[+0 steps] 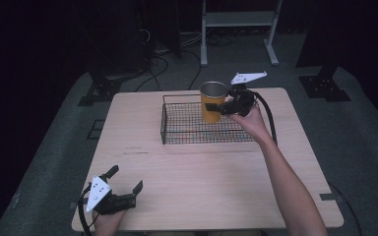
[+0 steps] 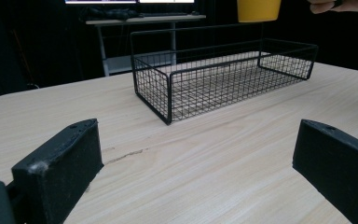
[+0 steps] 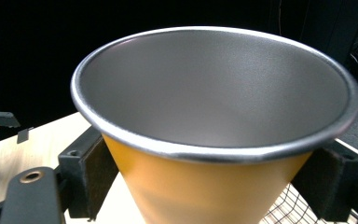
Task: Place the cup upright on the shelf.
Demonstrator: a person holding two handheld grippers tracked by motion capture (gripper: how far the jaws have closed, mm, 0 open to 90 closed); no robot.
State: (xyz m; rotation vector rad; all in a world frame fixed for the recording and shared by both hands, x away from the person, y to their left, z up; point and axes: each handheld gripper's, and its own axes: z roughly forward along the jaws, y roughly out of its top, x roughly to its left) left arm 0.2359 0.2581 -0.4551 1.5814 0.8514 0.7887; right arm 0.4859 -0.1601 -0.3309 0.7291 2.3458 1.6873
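— Table point(image 1: 187, 187) first, then what sits on it?

— Wire basket point(image 1: 177, 123) lies far across it, well ahead of the left gripper point(image 1: 123, 189) and directly under the right gripper point(image 1: 226, 107). Its long axis runs side to side across the table.

— And the cup?

— Yellow cup point(image 1: 212, 101), steel inside, stands upright with its open mouth up. The right gripper's jaws press its wall on either side, just under the rim; the right gripper view shows them flanking the cup. It looks raised above the basket floor, though I can't tell by how much.

— So lowering it is the move?

— My guess: straight down into the basket. The right hand point(image 1: 251, 120) is the near one.

— The left?

— Jaws spread wide, holding nothing, at the near edge.

— Any lettering?

— None readable on cup or basket.
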